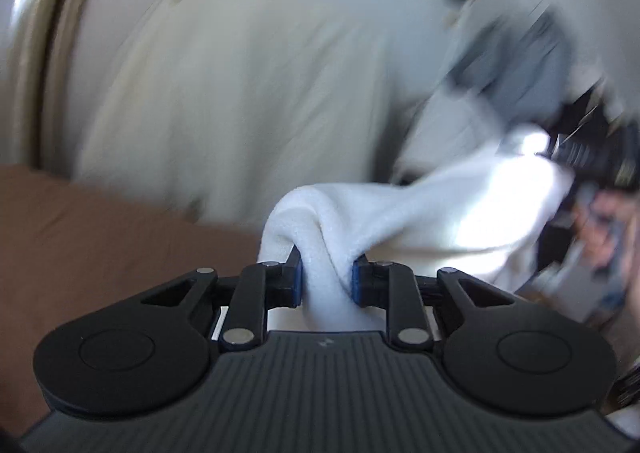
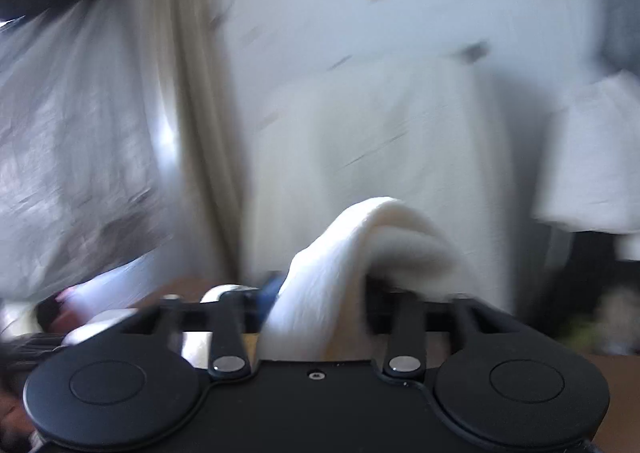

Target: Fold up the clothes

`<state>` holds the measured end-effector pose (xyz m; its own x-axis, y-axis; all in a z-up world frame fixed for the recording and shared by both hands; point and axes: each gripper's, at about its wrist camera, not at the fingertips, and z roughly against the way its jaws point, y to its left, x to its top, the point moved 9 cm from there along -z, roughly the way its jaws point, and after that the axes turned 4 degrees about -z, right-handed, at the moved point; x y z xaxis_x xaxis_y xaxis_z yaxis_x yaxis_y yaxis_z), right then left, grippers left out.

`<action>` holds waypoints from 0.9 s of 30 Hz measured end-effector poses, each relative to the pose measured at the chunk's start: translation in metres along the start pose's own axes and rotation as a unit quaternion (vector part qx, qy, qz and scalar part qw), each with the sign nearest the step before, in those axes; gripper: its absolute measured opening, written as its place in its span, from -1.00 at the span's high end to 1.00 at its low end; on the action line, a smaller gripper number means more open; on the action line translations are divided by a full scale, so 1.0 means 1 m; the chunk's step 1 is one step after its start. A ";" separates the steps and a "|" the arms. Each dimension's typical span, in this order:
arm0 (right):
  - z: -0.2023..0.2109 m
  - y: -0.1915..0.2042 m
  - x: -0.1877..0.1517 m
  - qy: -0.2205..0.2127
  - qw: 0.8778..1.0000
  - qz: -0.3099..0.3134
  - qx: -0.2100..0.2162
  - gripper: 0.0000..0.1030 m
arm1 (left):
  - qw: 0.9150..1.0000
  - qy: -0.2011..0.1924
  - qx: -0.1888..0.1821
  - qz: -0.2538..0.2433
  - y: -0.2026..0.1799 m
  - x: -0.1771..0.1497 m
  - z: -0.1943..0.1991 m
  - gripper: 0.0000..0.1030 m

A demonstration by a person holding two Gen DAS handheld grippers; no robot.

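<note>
Brown bedsheet (image 1: 100, 221) below, pale wall behind | white fleece garment (image 1: 420, 213) slung between grippers, long axis toward 2 o'clock | left gripper (image 1: 326, 281) clamped on one end | right gripper (image 2: 320, 305): cloth between jaws, clamping blurred, cannot tell.

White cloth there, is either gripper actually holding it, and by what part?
The left gripper pinches a bunched fold of the white cloth. The right gripper has another bunch between its fingers; blur hides whether it grips.
</note>
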<state>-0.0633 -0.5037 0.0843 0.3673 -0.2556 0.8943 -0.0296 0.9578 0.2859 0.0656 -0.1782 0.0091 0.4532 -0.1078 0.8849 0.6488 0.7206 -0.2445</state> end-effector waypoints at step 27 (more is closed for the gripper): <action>-0.049 -0.014 -0.255 0.152 0.978 -0.134 0.041 -0.18 | 0.977 0.184 -0.012 -0.110 -0.085 -0.145 -0.047 -0.37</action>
<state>-0.1108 -0.4453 -0.1644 0.6316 -0.4330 0.6431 0.0360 0.8450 0.5336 -0.0266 -0.2558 -0.1166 0.4867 -0.5002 0.7162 0.7675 0.6364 -0.0772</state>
